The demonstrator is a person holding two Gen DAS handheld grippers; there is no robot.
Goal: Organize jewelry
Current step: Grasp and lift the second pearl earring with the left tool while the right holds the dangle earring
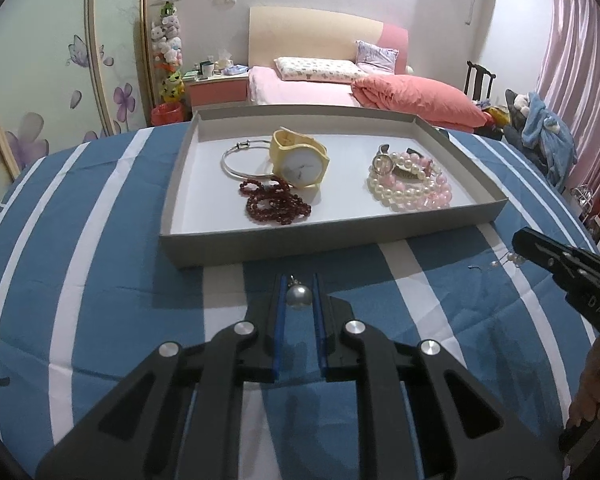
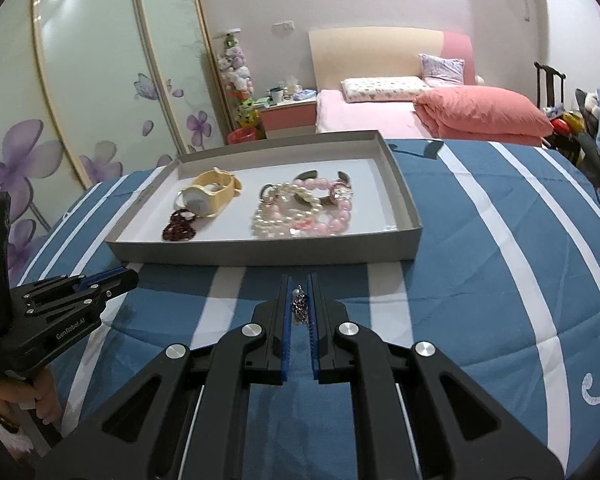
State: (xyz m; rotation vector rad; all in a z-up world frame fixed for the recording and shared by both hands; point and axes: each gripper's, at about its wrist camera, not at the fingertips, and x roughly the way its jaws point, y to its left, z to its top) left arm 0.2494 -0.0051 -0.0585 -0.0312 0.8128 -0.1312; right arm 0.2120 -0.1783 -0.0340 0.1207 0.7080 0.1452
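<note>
I see the grey tray (image 1: 332, 236) mid-frame holding yellow watch (image 1: 300, 160), silver bangle (image 1: 240, 162), red beads (image 1: 274, 204), pearl bracelets (image 1: 410, 184). Left gripper (image 1: 299, 286) clamps pearl earring (image 1: 298, 295); right gripper (image 2: 299, 286) clamps sparkly earring (image 2: 299, 304).

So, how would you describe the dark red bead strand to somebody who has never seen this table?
Find the shallow grey tray on the blue striped cloth. In its left half lie a silver bangle and a yellow watch. The dark red bead strand is coiled just in front of them, nearest the tray's front wall; it is the only dark red piece there.
</note>
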